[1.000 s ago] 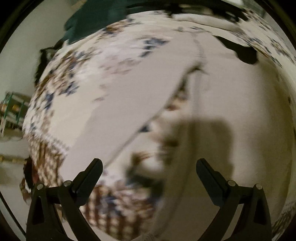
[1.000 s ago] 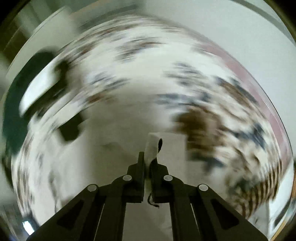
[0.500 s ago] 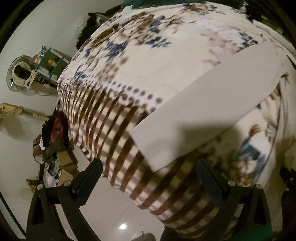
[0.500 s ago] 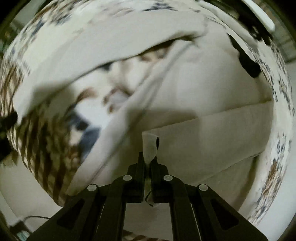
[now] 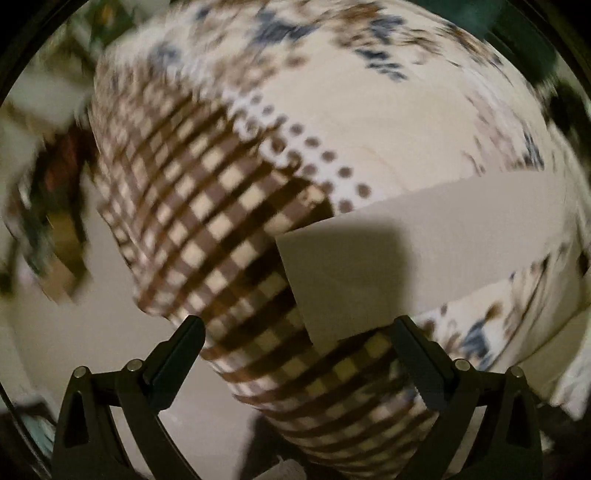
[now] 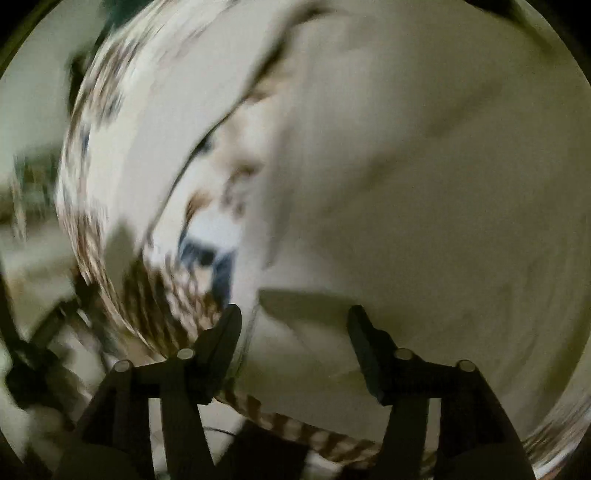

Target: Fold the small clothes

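A pale grey garment lies on a bed covered with a floral and brown-checked blanket (image 5: 229,206). In the left wrist view one long sleeve or leg (image 5: 424,240) stretches across the blanket, its end at the checked border. My left gripper (image 5: 299,332) hangs open just above that end, nothing between its fingers. In the right wrist view, which is blurred, the garment's body (image 6: 424,184) fills the frame. My right gripper (image 6: 293,314) is over a folded corner of it (image 6: 295,299), its jaws opening, the pads apart and off the cloth.
The bed's edge (image 5: 177,317) drops to a pale floor (image 5: 55,325) at the left of the left wrist view, with blurred clutter (image 5: 48,184) beyond it. Dark green cloth (image 5: 517,26) lies at the far end of the bed.
My right gripper came down onto the garment and let go of the cloth corner it pinched. My left gripper, open throughout, slid along the sleeve to its end.
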`<action>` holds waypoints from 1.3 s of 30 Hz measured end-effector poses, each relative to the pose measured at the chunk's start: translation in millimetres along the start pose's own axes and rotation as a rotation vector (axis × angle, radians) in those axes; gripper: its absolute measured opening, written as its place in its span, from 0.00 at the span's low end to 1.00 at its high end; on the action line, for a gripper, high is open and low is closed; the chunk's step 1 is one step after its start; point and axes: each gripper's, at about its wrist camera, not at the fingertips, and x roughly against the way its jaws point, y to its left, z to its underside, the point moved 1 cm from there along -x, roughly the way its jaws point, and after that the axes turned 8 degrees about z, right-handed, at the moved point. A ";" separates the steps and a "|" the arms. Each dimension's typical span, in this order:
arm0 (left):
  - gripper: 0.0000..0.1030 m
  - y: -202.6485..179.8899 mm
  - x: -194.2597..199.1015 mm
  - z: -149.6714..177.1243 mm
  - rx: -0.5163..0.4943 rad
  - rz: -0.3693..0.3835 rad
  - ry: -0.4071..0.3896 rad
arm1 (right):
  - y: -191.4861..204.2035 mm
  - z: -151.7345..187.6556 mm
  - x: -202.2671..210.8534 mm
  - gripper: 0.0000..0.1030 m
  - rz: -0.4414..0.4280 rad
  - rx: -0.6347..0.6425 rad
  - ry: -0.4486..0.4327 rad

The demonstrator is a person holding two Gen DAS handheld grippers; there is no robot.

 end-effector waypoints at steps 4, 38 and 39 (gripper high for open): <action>0.99 26.1 -23.4 -12.3 0.168 0.176 0.084 | -79.8 -7.0 17.3 0.60 0.070 -0.162 -0.032; 0.06 -322.6 12.7 260.0 -1.278 0.146 -0.123 | -472.9 112.9 84.2 0.60 0.180 -0.583 0.014; 0.06 -325.7 6.0 268.3 -1.304 0.140 -0.102 | -486.7 119.1 86.1 0.60 0.178 -0.599 0.020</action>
